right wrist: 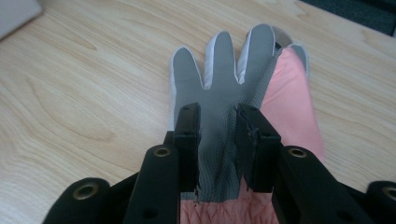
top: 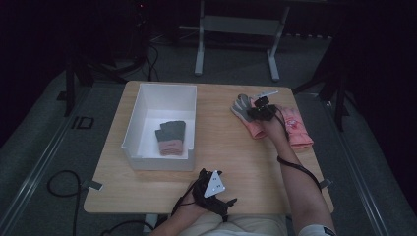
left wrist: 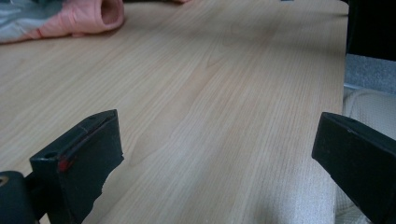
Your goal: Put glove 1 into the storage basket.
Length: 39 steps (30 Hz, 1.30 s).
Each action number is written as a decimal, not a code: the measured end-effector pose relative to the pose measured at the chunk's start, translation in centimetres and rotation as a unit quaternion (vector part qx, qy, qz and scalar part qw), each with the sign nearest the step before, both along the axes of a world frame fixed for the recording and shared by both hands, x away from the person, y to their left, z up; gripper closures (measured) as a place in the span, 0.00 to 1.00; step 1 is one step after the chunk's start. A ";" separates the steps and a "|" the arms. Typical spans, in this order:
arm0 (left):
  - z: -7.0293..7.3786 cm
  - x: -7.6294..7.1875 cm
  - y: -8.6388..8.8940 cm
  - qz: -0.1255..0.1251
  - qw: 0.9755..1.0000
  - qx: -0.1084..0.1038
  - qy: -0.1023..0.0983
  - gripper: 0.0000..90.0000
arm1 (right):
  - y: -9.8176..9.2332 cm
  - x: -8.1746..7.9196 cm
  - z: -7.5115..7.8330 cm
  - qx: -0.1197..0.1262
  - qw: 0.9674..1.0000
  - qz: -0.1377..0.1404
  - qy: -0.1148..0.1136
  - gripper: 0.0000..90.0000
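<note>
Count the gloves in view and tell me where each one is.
3, though more may hide beneath. One folded glove lies in the white bin. One grey-palmed glove lies on the table between the right gripper's jaws. One pink glove lies right of it.

A recording lab or test room: a bare light-wood worktop (top: 221, 142) stands on grey carpet (top: 44, 147), with a grey metal equipment stand (top: 236, 29) behind, loose black cables (top: 61, 184), and dark surroundings.
</note>
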<state>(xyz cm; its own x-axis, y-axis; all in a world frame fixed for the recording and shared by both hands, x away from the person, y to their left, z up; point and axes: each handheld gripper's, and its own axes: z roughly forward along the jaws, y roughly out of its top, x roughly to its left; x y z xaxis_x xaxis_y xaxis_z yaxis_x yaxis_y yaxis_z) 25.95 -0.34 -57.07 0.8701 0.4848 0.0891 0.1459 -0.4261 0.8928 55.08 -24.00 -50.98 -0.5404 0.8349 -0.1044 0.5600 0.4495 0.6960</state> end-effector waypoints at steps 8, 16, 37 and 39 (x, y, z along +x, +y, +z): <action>-0.1 -0.2 0.2 -0.001 1.000 -0.004 -0.009 0.02 | 0.1 0.6 -2.0 -0.015 1.000 -0.003 0.019 0.80; -0.3 0.0 0.4 0.001 1.000 -0.009 -0.007 0.02 | 0.6 0.7 -2.8 -0.027 0.999 -0.014 0.026 0.90; -0.1 0.3 0.9 0.024 0.999 -0.019 -0.034 0.02 | 2.9 -9.7 5.0 0.074 0.990 -0.116 -0.010 0.99; -0.1 0.2 0.9 0.025 0.999 -0.023 -0.034 0.02 | 3.2 -11.1 5.6 0.090 0.988 -0.123 -0.015 0.99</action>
<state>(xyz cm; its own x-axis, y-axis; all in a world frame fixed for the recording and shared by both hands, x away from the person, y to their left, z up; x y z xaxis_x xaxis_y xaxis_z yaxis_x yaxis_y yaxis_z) 26.11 0.53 -57.19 0.8372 0.5324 0.1251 0.1036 -0.3789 0.9196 43.97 -20.83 -45.43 -0.3178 0.9471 0.0441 0.6144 0.1703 0.7704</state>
